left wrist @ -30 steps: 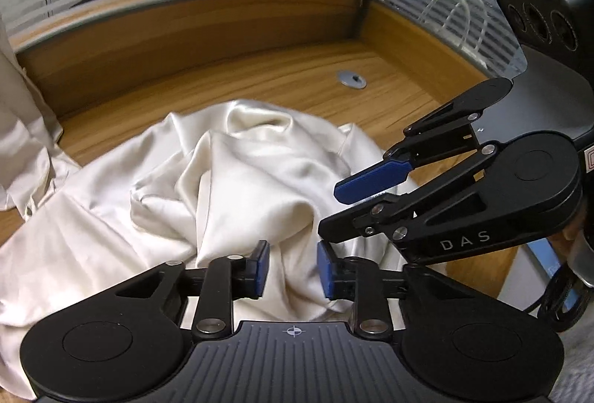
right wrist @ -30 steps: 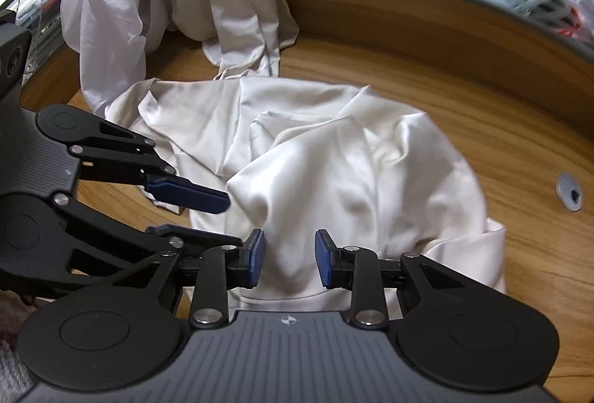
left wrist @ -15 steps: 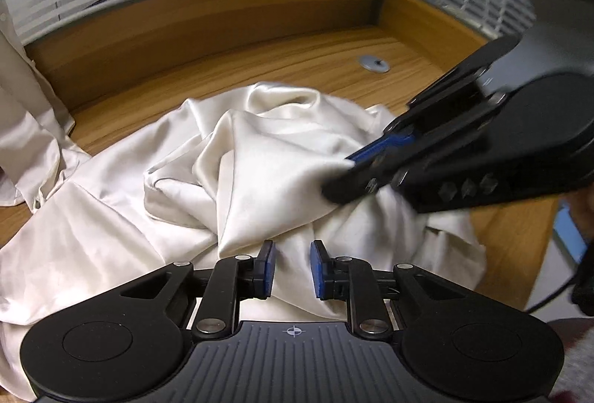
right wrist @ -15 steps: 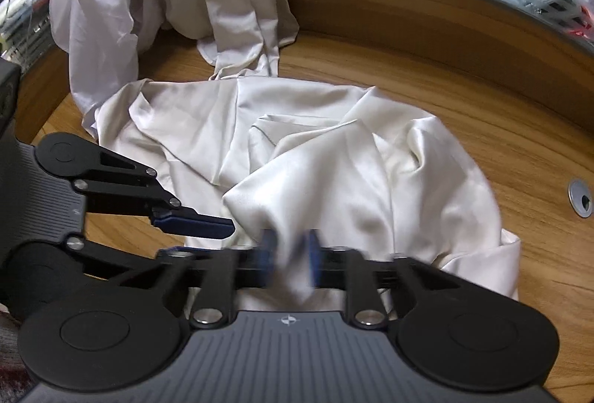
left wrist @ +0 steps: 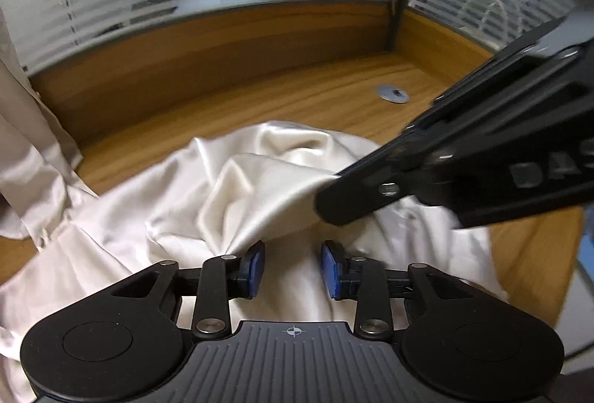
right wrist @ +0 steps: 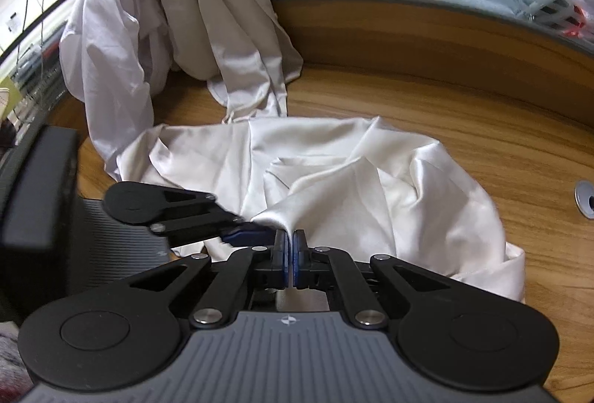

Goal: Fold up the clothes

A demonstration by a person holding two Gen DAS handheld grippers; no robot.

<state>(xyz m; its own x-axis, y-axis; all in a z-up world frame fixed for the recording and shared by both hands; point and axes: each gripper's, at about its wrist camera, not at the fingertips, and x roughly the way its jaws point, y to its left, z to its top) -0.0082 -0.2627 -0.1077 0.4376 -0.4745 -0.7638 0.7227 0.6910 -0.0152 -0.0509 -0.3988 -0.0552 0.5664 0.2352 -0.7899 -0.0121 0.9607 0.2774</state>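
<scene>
- The cream satin garment (right wrist: pixel 371 180) lies crumpled in a heap on the wooden surface (right wrist: pixel 501 128); no fold is made yet
- The right gripper (right wrist: pixel 289 252) has its jaws clenched on a raised pinch of the cloth
- The left gripper (left wrist: pixel 292 269) has cloth between its jaws, which are opening without pressing it
- More pale clothes (right wrist: pixel 193 9) hang behind, unfolded, so by my judgement nearly everything is left

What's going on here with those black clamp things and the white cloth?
A person is working two hand-held grippers on a crumpled cream garment lying on a wooden desk. The right gripper is shut on a pinch of the fabric, which rises in a peak at its fingers. The left gripper sits right beside it with fabric between its fingers, which are opening and not pressing on it. More pale clothes hang at the back. No fold is made yet.
</scene>
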